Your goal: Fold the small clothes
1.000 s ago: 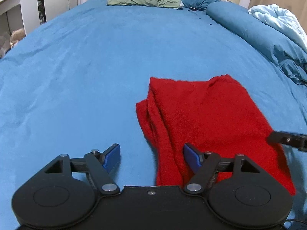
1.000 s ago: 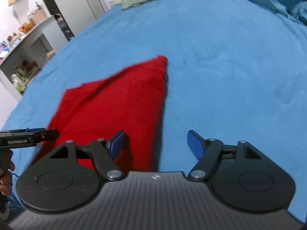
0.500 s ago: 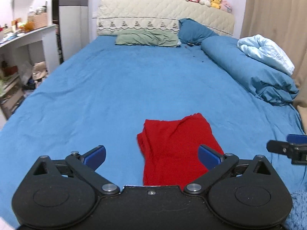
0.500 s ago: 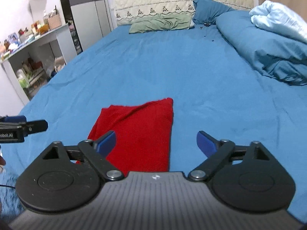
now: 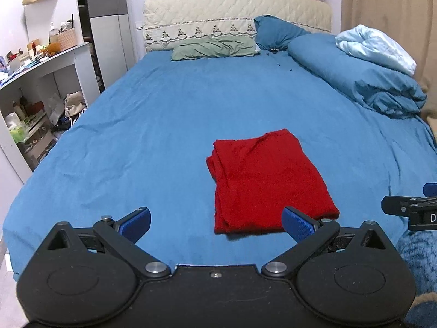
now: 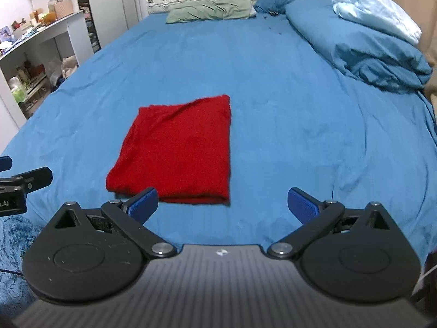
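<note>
Red cloth (image 5: 269, 180) lies folded in a rough rectangle on the blue bed (image 5: 164, 125), near the foot edge, flat, several layers showing along its left side. Left tongs (image 5: 215, 222) spread wide, holding nothing, just short of the cloth's near edge. Right tongs (image 6: 222, 201) likewise wide apart and empty, the cloth ahead and to their left.

Judgement: soft, light knit, limp; it will sag and drape when lifted, layers may slide apart. Not fragile, not slippery against the blue pads (image 5: 297, 222). Best hold: near corners, pinching all layers together at the thick folded edge.
</note>
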{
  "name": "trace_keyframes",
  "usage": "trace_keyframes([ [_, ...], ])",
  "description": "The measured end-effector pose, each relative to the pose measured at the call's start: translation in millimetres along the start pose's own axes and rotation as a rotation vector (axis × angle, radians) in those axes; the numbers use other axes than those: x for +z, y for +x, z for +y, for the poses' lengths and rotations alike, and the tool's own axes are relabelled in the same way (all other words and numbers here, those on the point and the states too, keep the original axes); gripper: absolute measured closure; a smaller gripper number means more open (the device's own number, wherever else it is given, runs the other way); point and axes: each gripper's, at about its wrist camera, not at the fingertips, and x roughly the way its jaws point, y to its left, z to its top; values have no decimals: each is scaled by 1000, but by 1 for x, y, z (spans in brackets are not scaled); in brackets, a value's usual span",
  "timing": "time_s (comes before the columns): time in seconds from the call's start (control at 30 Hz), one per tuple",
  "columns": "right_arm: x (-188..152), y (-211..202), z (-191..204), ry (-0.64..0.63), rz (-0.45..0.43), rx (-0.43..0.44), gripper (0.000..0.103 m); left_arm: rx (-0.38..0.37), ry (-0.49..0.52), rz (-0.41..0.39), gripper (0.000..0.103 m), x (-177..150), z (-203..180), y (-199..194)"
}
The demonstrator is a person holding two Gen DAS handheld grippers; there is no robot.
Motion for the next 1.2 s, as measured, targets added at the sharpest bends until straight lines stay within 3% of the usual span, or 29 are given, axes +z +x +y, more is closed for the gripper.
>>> trace_keyframes([
  [1.2, -5, -3, -2, 7, 12, -21, 0, -14, 13, -29, 0, -7, -4, -6],
])
